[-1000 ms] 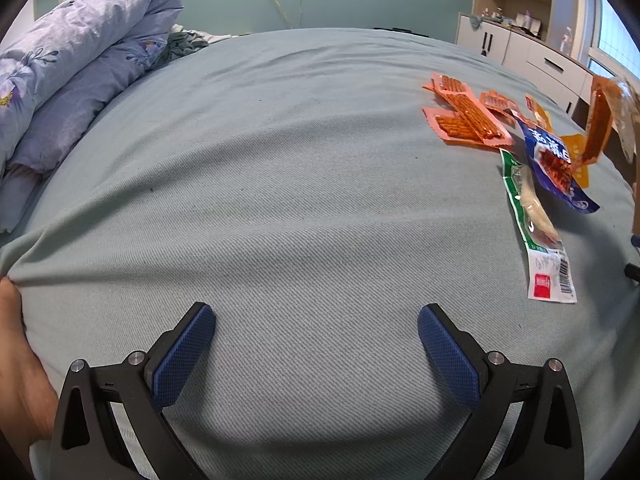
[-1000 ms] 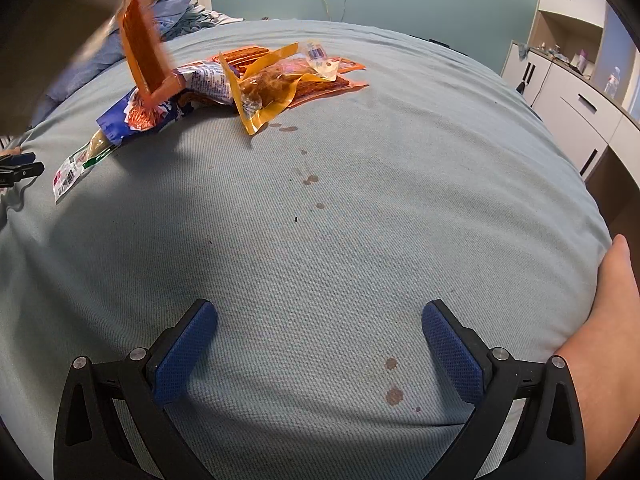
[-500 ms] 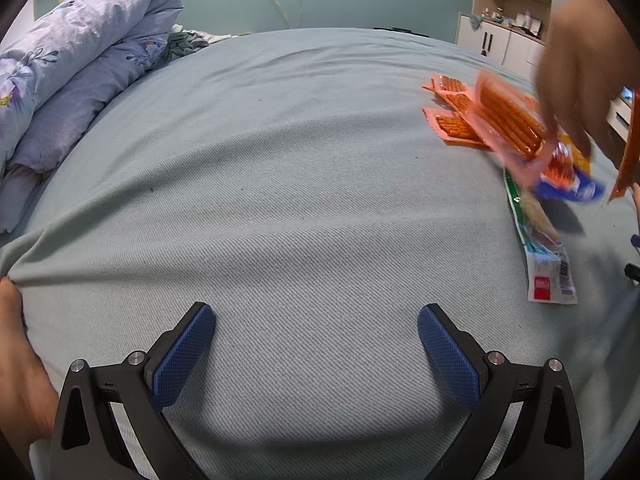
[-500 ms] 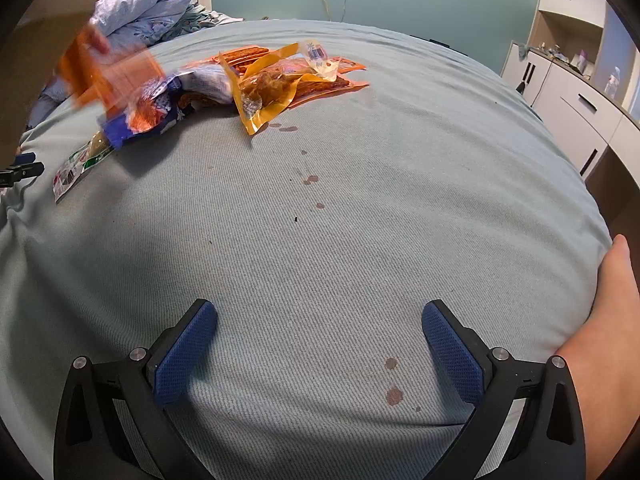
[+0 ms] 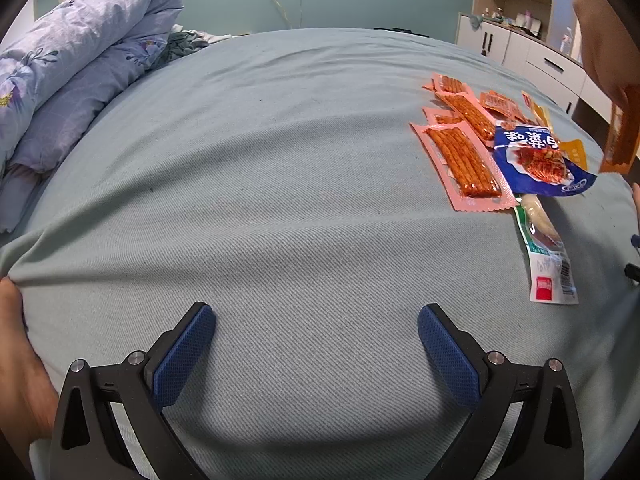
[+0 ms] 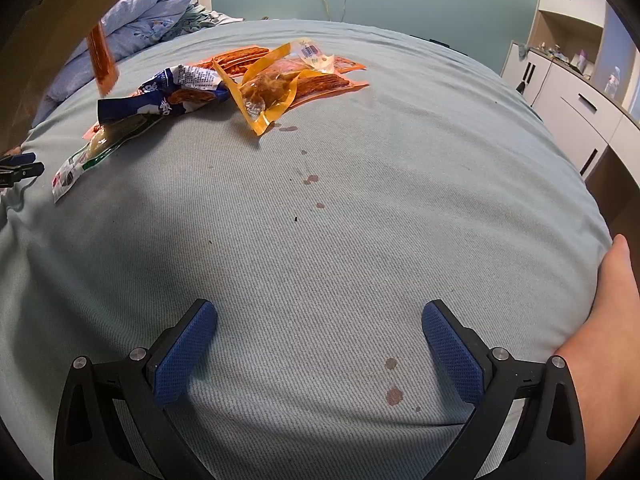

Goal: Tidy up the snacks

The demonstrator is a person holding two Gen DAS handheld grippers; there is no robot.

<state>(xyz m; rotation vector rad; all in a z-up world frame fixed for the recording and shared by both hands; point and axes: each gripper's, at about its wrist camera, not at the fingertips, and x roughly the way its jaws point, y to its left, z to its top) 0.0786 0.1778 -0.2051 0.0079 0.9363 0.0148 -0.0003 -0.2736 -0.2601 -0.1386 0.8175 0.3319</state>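
Left wrist: bare bedsheet (image 5: 280, 200) before left gripper (image 5: 316, 356).

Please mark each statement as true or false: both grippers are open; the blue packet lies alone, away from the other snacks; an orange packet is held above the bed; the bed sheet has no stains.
1. Both grippers are open. True: the left gripper and the right gripper hold nothing.
2. The blue packet lies alone. False: it overlaps other snacks in the pile.
3. An orange packet is held above the bed. True: a hand holds it.
4. The bed sheet has no stains. False: reddish spots show.
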